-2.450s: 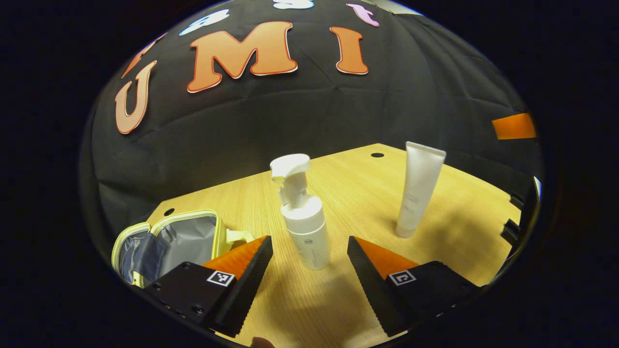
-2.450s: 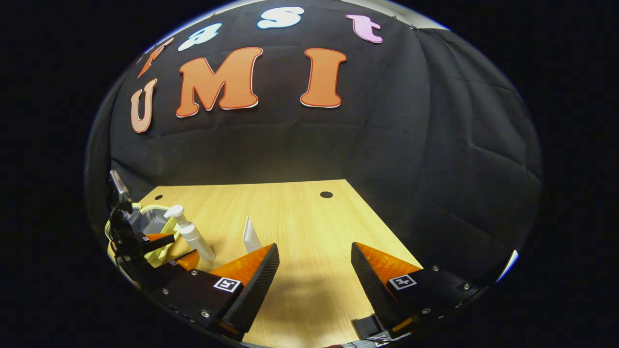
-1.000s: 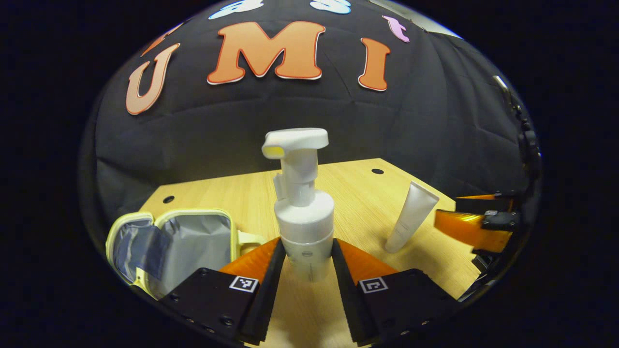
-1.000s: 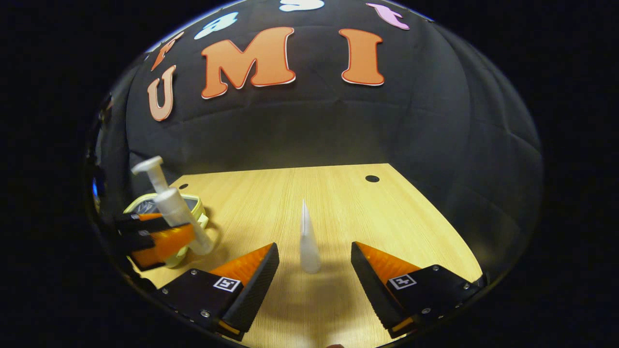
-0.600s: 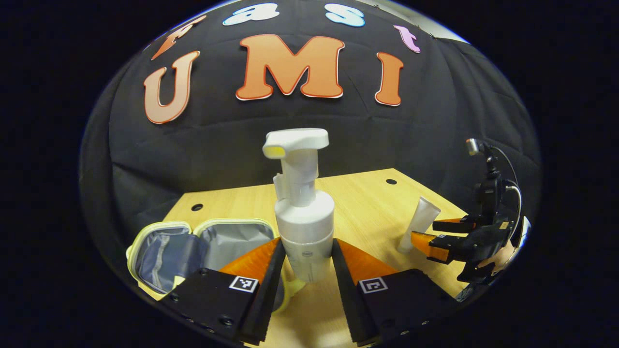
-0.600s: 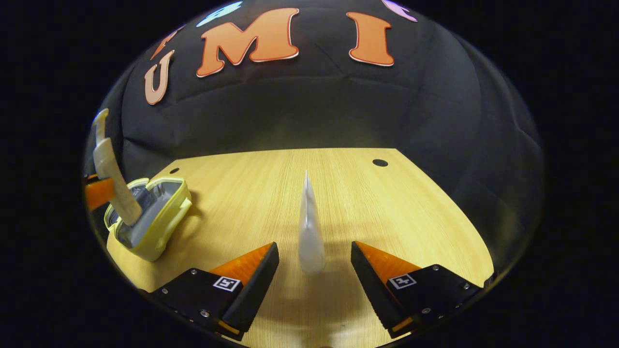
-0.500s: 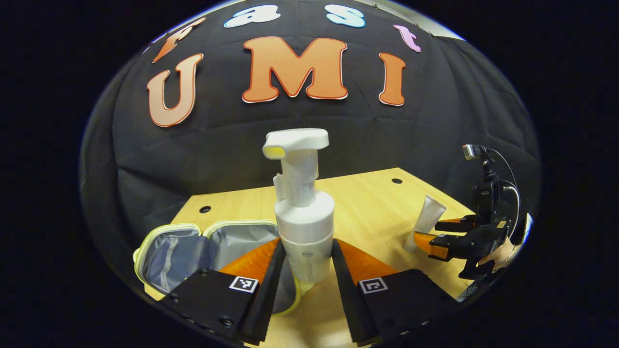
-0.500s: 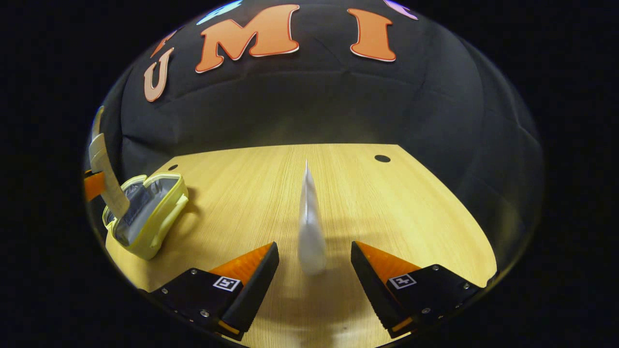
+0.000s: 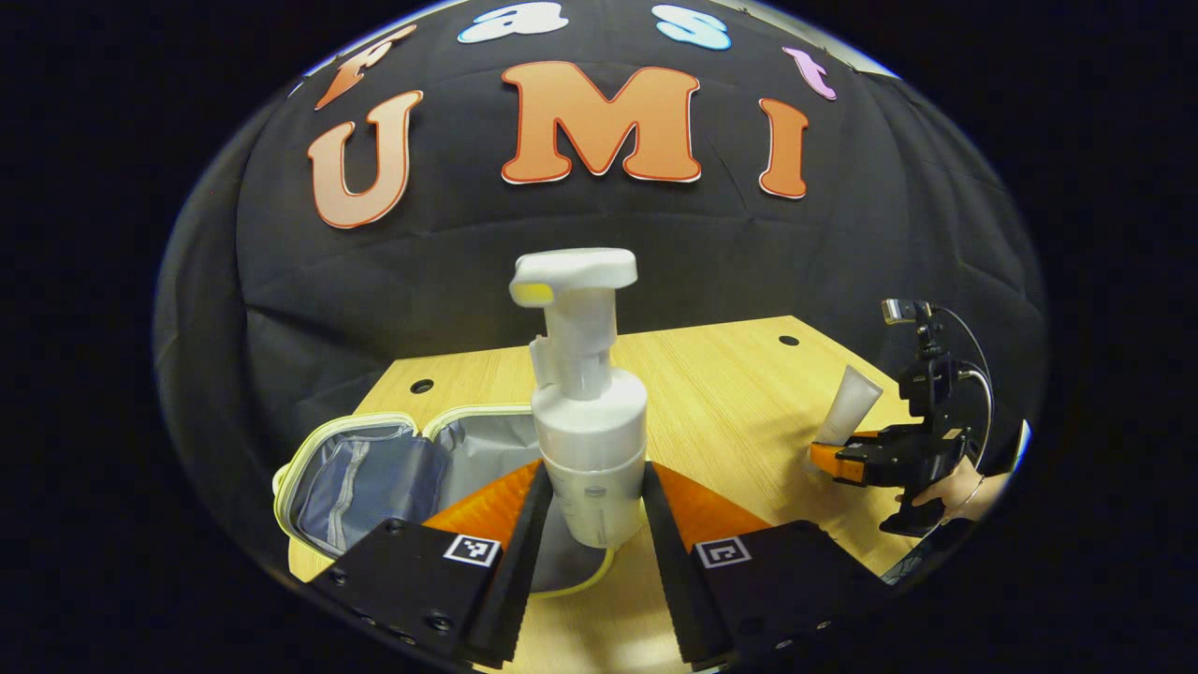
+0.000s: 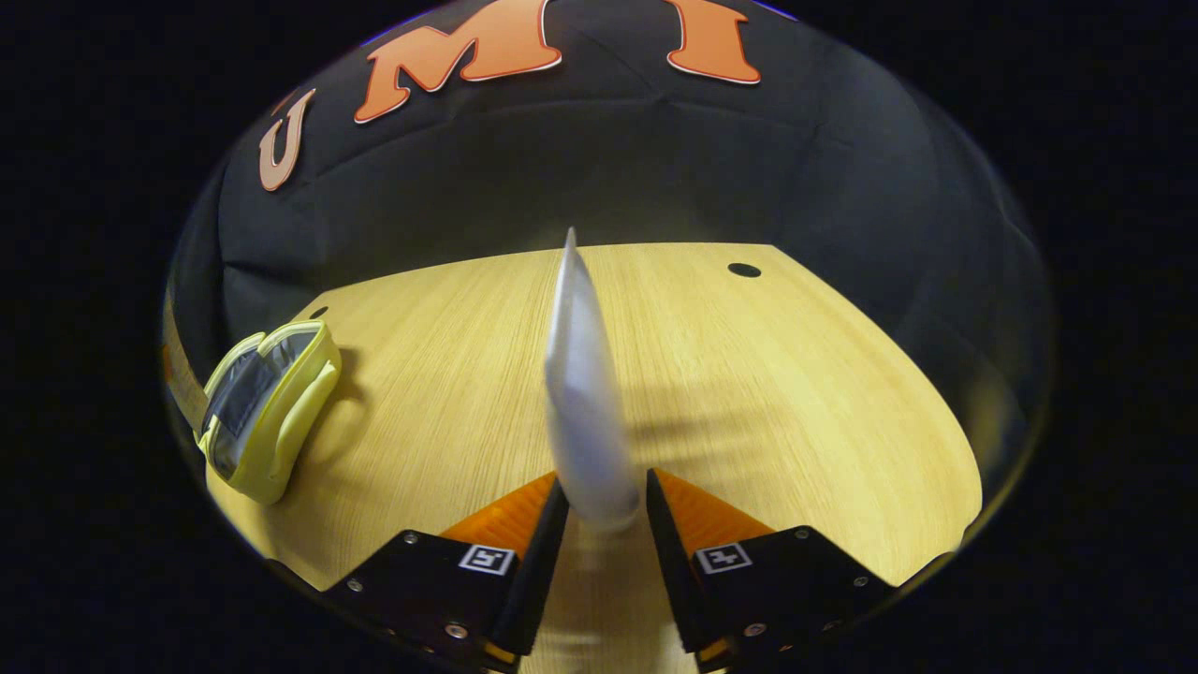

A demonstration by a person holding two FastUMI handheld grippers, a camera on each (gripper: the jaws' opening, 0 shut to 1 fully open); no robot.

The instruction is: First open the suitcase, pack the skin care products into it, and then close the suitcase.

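Suitcase [image 9: 374,477] is open: lid folded back, grey lining exposed, nothing lying inside it as far as I can see. So I count step one as done; packing is under way; closing is still to come.

Left gripper [image 9: 587,510]: jaws clenched on the lower body of the pump bottle [image 9: 585,421], both fingers pressing its sides. The bottle stands upright between them, pump head well above the fingertips. The open suitcase sits just beyond and to the left of my left jaw, its near rim passing under the bottle's base. I judge the bottle is held clear above the case, not resting in it.

Right gripper [image 10: 599,510]: jaws drawn in against the tube [image 10: 580,393], which stands between them, cap end down at the fingertips, crimped end pointing away. Both fingers appear to touch it. This frame is slightly blurred, so I cannot say how firm the hold is. In the left gripper view I see the same gripper [image 9: 828,456] far off to the right at the tube's base [image 9: 850,404], with a hand [image 9: 955,487] behind it. From the right jaws the suitcase [image 10: 262,407] is well apart, far to the left on the table [image 10: 805,374].

Left to do, in my judgement: lower and release the bottle into the case, carry the tube across and drop it in, then fold the lid shut.
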